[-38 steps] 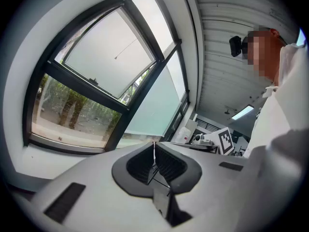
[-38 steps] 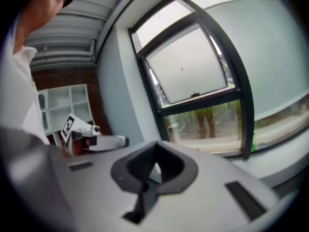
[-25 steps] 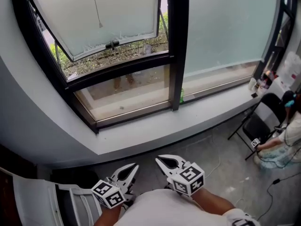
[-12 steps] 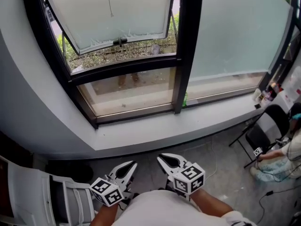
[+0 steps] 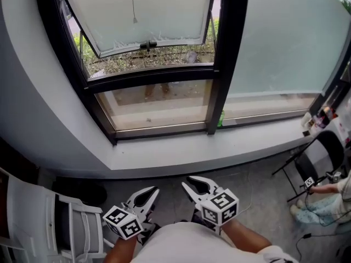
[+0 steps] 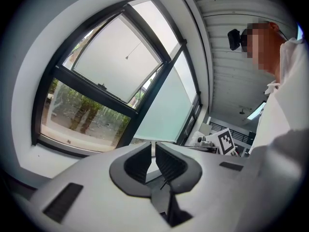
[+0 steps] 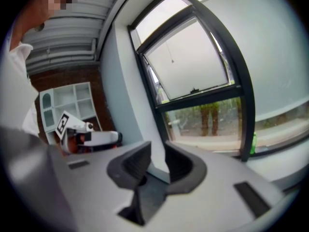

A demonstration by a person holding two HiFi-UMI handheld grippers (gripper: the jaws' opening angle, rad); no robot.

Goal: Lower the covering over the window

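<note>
1. While both grippers are held low, close to the person's body, nothing is gripped. L gripper [image 5: 148,193] is clenched, jaws together & empty. R gripper [image 5: 192,184] is released: its jaws have just been opening, w/ nothing btwn them.
2. Just beyond the tips grey floor is seen, then the white sill [image 5: 181,155] running across. A white chair [image 5: 33,218] is set at the L side, out of the reach path.
3. Past the sill the black window frame [image 5: 225,64] is met. A small green bottle [image 5: 220,118] is stood at the foot of its post.
4. Farther up, the tilted-out sash [image 5: 164,10] is seen uncovered, w/ greenery showing below it. The covering isn't seen over this pane; it is judged to be rolled up above, out of view. Only its thin cord [image 5: 133,1] is hung in front of the sash, ending in a small pull, well apart from both grippers.
5. R pane is taken up by a pale sheet [image 5: 285,43] reaching nearly to the sill; whether lowered blind or frosted glass can't be told.
6. Step in hand (judged): approach to the cord.
   - R gripper should be raised w/ jaws apart & the cord lined up btwn the pads, as it is thin & easily missed.
   - Grip is best closed just above the pull, so any slip is stopped by it.
   - The pull should be made straight down & steady, not toward the body, so the cord isn't dragged on the sash handle [image 5: 148,44].
   - L gripper can be held clear.
</note>
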